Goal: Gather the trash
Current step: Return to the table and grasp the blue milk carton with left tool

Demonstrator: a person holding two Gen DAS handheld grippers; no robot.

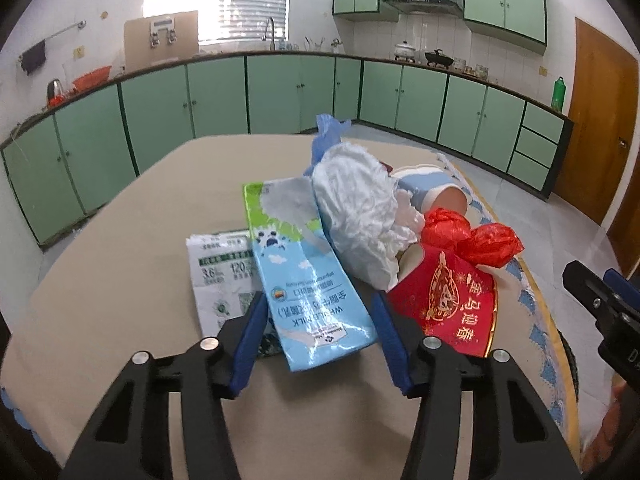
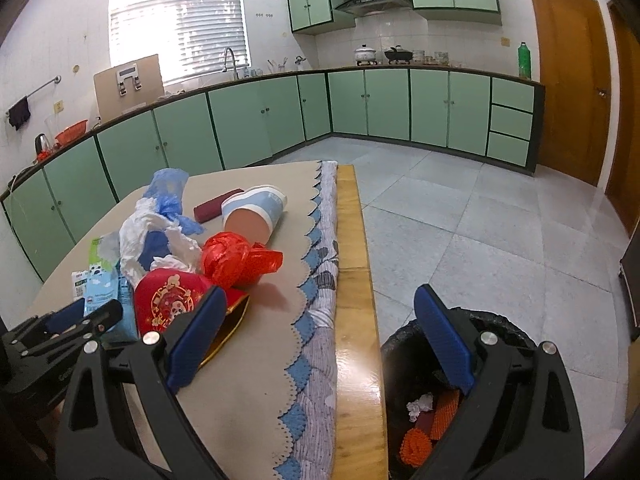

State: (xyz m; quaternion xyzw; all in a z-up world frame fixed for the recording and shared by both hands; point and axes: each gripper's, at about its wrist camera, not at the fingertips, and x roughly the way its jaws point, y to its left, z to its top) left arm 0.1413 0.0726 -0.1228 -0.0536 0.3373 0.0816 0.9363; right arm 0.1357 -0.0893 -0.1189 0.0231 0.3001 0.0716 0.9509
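Left hand-held gripper (image 1: pixel 320 320) spread, straddling my milk carton (image 1: pixel 316 300) for pickup | right hand-held gripper (image 2: pixel 320 344) spread, above bin (image 2: pixel 436 412) for drops

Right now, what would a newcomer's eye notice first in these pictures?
A heap of trash lies on the beige table: a light blue milk carton between the left gripper's blue fingers, with a crumpled red plastic bag right of it. A black-lined bin stands on the floor beside the table.
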